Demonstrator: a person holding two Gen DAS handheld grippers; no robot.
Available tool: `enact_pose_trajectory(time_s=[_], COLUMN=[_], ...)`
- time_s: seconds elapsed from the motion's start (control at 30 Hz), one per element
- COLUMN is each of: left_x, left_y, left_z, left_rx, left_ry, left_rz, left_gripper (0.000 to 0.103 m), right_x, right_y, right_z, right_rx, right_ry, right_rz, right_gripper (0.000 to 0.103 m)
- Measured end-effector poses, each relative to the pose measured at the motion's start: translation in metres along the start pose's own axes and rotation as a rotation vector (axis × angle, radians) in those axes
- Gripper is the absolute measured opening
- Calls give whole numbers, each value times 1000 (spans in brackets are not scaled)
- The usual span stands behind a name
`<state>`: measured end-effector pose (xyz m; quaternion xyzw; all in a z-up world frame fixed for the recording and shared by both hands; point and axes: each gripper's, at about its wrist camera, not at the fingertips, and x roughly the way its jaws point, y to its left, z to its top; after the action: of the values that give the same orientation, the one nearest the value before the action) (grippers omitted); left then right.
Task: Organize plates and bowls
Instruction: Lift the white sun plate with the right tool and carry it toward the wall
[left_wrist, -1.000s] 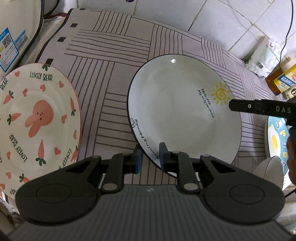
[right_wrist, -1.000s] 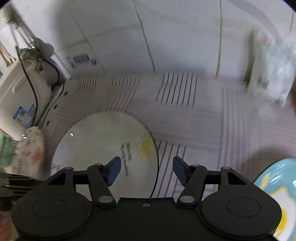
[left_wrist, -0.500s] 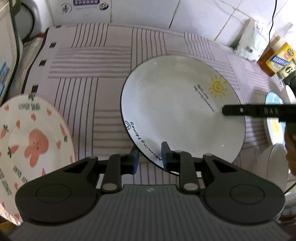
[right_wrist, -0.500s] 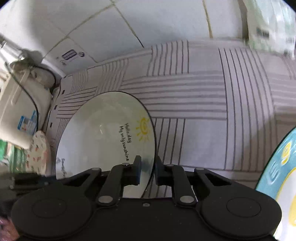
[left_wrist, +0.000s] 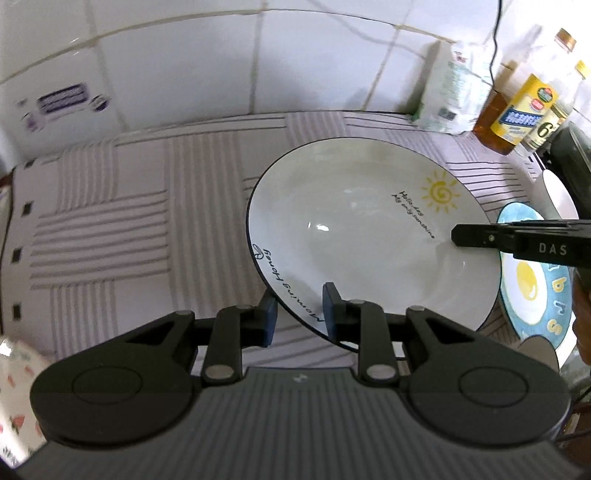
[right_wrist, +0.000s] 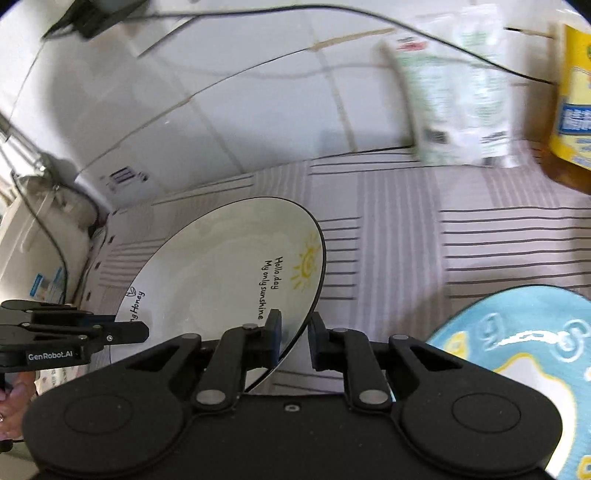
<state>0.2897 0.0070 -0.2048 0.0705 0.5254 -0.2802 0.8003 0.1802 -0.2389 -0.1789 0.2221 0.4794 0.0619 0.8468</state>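
A white deep plate (left_wrist: 351, 229) with a dark rim, a yellow sun and "Morning Honey" lettering is held between both grippers over the striped cloth (left_wrist: 110, 229). My left gripper (left_wrist: 297, 314) is shut on its near-left rim beside the lettering. My right gripper (right_wrist: 295, 332) is shut on the opposite rim below the sun, and its finger (left_wrist: 476, 236) reaches in from the right in the left wrist view. In the right wrist view the plate (right_wrist: 221, 266) tilts, with the left gripper (right_wrist: 140, 332) at its far edge. A blue egg-pattern plate (left_wrist: 532, 291) lies just right of it, partly under its edge.
A pink carrot-print plate (left_wrist: 14, 369) shows at the lower left edge. A white bowl (left_wrist: 559, 192) and a grey bowl (left_wrist: 535, 347) sit by the blue plate (right_wrist: 517, 332). Bottles (left_wrist: 521, 110) and a white bag (left_wrist: 454, 88) stand against the tiled wall.
My right gripper has shut on the sun plate's right rim. Both grippers have carried the plate to the right, toward the blue plate. The pink plate has slid nearly out of the left wrist view.
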Motion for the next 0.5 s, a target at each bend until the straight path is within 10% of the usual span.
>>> enact_pose_trajectory(time_s=[0.5], left_x=[38], left_y=[-19], left_z=[13], left_rx=[40], left_ry=[44], left_rz=[44], left_gripper=[24], right_x=[16], right_y=[-14], right_z=[3], right_rx=[-58], right_ry=[52], right_rz=[-131], right_gripper=[27])
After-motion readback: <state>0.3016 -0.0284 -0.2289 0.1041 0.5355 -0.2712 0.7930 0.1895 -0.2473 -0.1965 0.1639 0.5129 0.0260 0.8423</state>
